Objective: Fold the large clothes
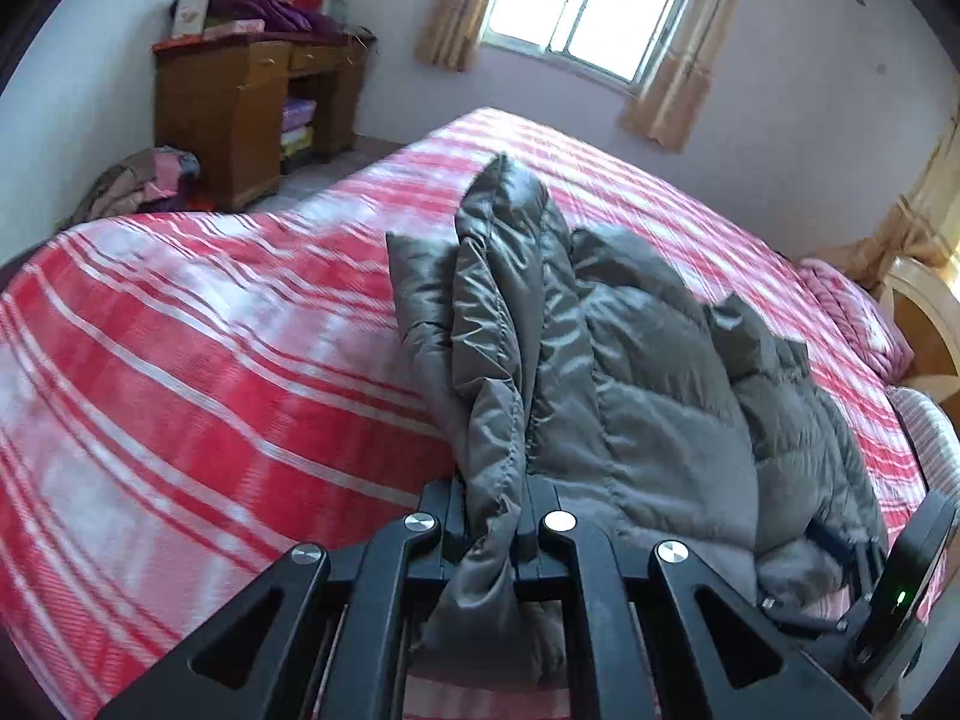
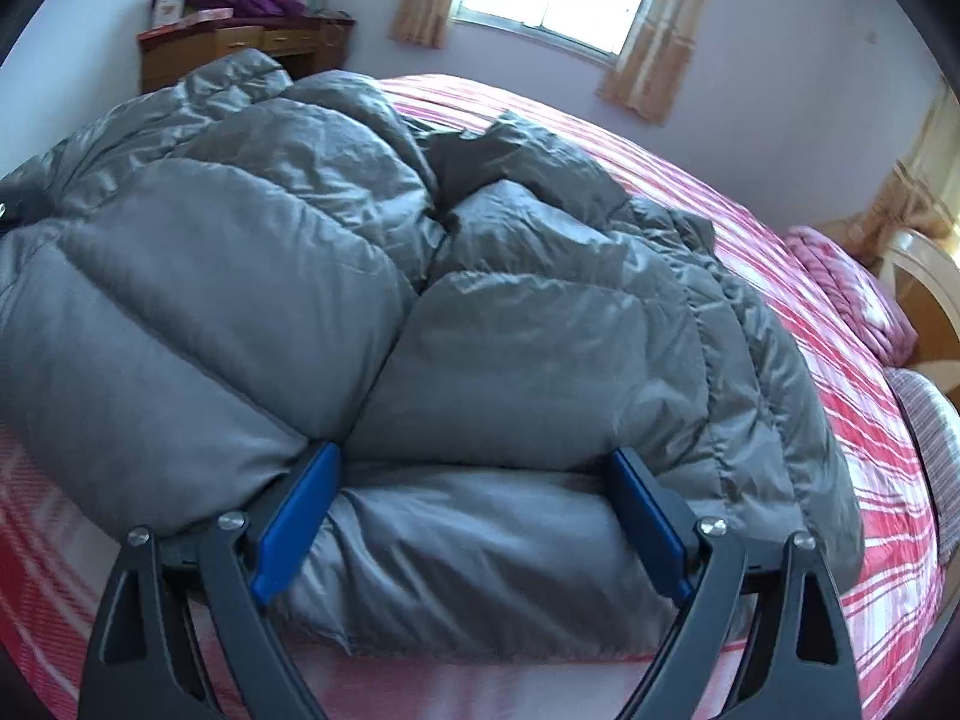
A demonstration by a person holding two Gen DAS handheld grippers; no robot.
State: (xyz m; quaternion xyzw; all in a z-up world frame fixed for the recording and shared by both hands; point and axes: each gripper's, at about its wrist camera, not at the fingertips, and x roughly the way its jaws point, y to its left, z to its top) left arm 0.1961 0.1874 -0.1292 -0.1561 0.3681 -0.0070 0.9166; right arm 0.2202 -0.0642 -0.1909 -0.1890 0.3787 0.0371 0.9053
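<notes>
**Grey padded jacket gripped on a striped bed**

The grey padded jacket [image 2: 372, 300] lies bunched on the bed [image 1: 180, 372], which is covered in red-and-white stripes. The left gripper [image 1: 495, 516] has its fingers clamped together on a gathered edge of the jacket. The right gripper [image 2: 474, 510] has its blue fingers [image 2: 297, 516] spread wide, with a thick fold of the jacket lying between them.

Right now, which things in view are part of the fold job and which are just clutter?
In the job:
grey puffer jacket
left gripper, shut on a jacket edge
right gripper, open around a fold
striped bed

Lying about:
wooden desk
clothes heap
pink blanket
</notes>
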